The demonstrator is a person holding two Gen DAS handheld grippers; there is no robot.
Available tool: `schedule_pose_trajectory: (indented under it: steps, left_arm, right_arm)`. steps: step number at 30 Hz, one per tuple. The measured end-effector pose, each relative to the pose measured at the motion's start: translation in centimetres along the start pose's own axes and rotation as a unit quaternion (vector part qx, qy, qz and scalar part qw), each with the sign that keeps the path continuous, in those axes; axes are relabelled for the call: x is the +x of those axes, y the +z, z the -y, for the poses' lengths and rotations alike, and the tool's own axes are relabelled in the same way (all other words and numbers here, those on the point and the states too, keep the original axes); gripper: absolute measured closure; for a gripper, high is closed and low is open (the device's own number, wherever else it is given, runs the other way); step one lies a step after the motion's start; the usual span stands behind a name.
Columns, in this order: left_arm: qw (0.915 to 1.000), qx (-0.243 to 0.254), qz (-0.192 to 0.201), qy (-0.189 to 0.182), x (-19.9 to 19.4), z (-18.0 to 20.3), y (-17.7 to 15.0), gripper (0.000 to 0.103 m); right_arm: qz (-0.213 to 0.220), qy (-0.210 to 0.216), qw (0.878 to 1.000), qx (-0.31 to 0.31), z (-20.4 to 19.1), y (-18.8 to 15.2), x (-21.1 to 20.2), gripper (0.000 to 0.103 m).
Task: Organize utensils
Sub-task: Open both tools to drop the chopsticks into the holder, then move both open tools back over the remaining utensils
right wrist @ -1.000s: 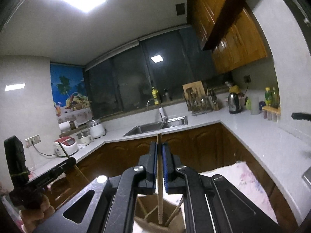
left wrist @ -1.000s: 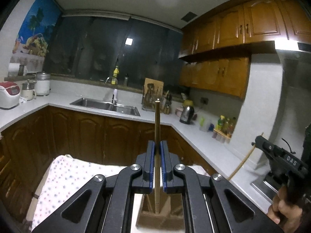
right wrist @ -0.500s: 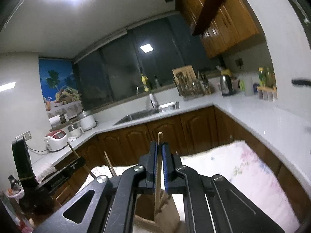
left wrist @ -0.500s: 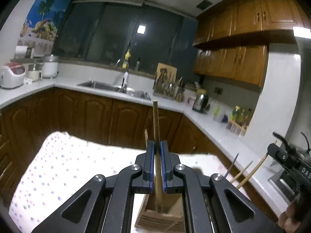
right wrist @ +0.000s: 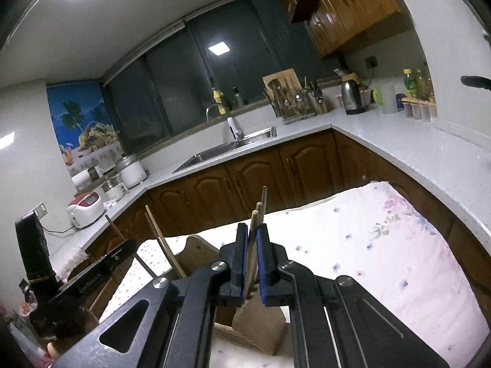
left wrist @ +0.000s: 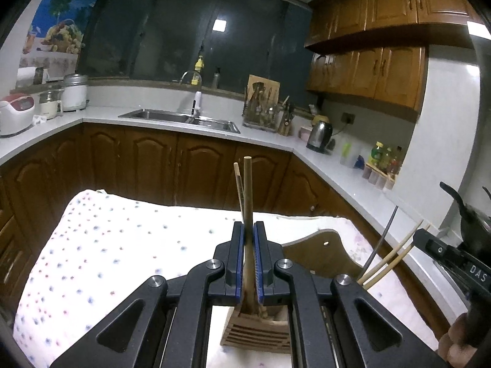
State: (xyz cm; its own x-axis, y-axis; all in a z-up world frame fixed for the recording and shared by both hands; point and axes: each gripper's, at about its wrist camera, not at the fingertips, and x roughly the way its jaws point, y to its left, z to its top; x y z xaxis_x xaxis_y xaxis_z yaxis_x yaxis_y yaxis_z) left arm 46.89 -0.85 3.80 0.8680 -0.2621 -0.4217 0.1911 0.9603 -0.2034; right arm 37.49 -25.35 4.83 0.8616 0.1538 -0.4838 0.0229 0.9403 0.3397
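My left gripper (left wrist: 248, 233) is shut on a brown wooden chopstick (left wrist: 248, 190) that stands upright with its lower end in a slatted wooden utensil holder (left wrist: 256, 331) just under the fingers. A paler stick (left wrist: 238, 181) rises beside it. My right gripper (right wrist: 252, 236) is shut on a pale wooden chopstick (right wrist: 253, 224), also upright over the same wooden holder (right wrist: 260, 328). Other sticks (right wrist: 260, 202) stand behind it. The right gripper also shows at the right edge of the left wrist view (left wrist: 442, 254), and the left one at the left edge of the right wrist view (right wrist: 92, 276).
The holder stands on a table with a dotted white cloth (left wrist: 122, 239). A wooden backboard (left wrist: 319, 245) rises behind the holder, with more chopsticks (left wrist: 389, 260) leaning out of it. Brown cabinets (left wrist: 153, 159), a white counter and a sink (left wrist: 181, 116) lie beyond.
Both grippers have come down and tilted toward the table, each still holding its chopstick. The holder, backboard and other sticks now show more fully beneath them.
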Motion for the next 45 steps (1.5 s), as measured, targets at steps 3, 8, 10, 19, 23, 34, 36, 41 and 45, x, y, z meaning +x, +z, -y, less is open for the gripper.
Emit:
schedule_pose_trajectory:
  steps: [3,8,10,19,23,34,36,41,45]
  left_arm:
    - [1.0,0.007,-0.001,0.003,-0.1,-0.2,0.4,0.098]
    - [0.9999,0.012,-0.006,0.005,-0.6,-0.3,0.0,0.098]
    - [0.9999,0.014,-0.006,0.005,-0.7,-0.3,-0.1,0.098]
    - [0.9999,-0.015,-0.006,0.002,-2.3,-0.6,-0.3,0.08]
    - [0.9995,-0.03,0.008,0.005,-4.5,-1.3,-0.8,0.055]
    - [0.9964,-0.072,0.006,0.044,-13.2,-4.0,-4.7,0.008]
    - [0.9959,-0.078,0.004,0.046,-14.6,-4.0,-5.1,0.008]
    - [0.9958,-0.078,-0.007,0.046,-18.1,-3.4,-5.8,0.007]
    - [0.9963,-0.068,-0.022,0.049,-20.5,-2.7,-7.0,0.005]
  right_arm:
    - [-0.004,0.005,1.0,0.006,0.2,0.0,0.1,0.097]
    - [-0.006,0.006,1.0,0.01,0.5,0.1,0.2,0.097]
    - [-0.008,0.009,1.0,0.014,0.7,-0.1,0.2,0.097]
    - [-0.003,0.016,1.0,0.026,1.0,0.0,-1.1,0.041]
    - [0.006,0.032,0.999,0.032,1.0,0.0,-2.6,0.008]
    - [0.004,0.043,0.998,0.04,1.2,-1.9,-7.8,0.001]
    - [-0.001,0.042,0.998,0.036,0.9,-2.5,-8.8,0.001]
    - [-0.009,0.042,0.999,0.03,0.4,-4.1,-11.5,0.001]
    - [-0.013,0.035,0.999,0.03,0.4,-5.4,-13.7,0.001]
